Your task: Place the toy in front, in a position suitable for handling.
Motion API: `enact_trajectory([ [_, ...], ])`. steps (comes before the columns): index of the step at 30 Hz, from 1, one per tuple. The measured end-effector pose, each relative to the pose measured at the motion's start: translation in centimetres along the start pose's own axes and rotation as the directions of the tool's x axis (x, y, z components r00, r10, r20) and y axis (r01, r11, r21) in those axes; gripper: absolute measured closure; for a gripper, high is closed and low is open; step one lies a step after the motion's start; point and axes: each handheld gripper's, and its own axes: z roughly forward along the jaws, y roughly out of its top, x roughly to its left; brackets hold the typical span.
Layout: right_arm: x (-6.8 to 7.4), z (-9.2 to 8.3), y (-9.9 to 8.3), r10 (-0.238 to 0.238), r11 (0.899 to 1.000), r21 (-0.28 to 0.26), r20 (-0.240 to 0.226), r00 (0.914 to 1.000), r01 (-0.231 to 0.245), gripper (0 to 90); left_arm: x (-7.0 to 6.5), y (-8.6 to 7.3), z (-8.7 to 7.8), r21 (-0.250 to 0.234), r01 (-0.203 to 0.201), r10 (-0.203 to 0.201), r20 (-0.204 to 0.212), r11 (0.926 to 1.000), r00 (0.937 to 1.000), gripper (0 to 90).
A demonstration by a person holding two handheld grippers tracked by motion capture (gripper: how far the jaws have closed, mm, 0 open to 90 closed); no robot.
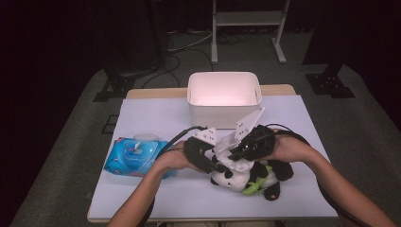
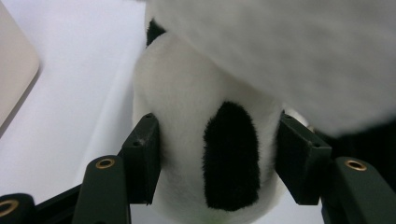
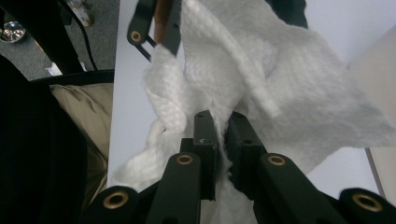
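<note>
White wipe (image 3: 280, 88) is pinched in the right gripper (image 1: 236, 152) over the plush panda (image 1: 246, 176) lying before the bin (image 1: 224, 97), whose head the left gripper (image 2: 217, 158) clamps; wiping it looks next, needing steady bracing.

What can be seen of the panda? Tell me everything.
The panda is a soft plush toy, white with black ears, limbs and eye patches, and a green piece at its front. It lies on the white table sheet, in front of the white bin. The left gripper clamps its head, pads pressing both sides beside a black patch. A white wipe, pinched by the right gripper, rests over it.
</note>
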Motion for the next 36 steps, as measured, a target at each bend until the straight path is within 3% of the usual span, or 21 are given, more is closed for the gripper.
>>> enact_trajectory([
  [7, -0.7, -0.6, -1.6, 0.026, 0.999, 0.046, 0.033, 0.9991, -0.028, 82.2, 0.0, -0.6, -0.1, 0.003, 0.0, 0.0, -0.001, 1.0, 1.0, 39.2],
  [12, -0.8, -1.1, -3.1, 0.042, 0.995, 0.089, 0.053, 0.9977, -0.047, 82.3, 0.2, -1.0, -0.1, -0.022, 0.015, -0.015, 0.005, 0.9996, 0.9999, 39.0],
  [23, -0.9, -4.8, -6.5, 0.12, 0.991, 0.043, 0.086, 0.9891, -0.124, 82.3, 0.6, -1.3, -0.1, -0.038, 0.043, -0.043, 0.007, 0.9983, 0.999, 38.5],
  [29, -0.6, -5.8, -7.9, 0.15, 0.988, 0.026, 0.096, 0.9839, -0.153, 82.3, 0.7, -1.3, -0.1, -0.034, 0.051, -0.05, 0.013, 0.9981, 0.9986, 37.6],
  [34, -0.3, -5.3, -8.4, 0.159, 0.987, 0.004, 0.082, 0.9838, -0.16, 82.3, 0.5, -0.7, -0.1, 0.008, 0.077, -0.077, 0.002, 0.997, 0.997, 26.6],
  [36, -0.2, -5.2, -8.6, 0.162, 0.987, -0.005, 0.077, 0.9839, -0.162, 82.3, 0.5, -0.3, -0.1, 0.002, 0.108, -0.108, 0.003, 0.9942, 0.9942, 20.8],
])
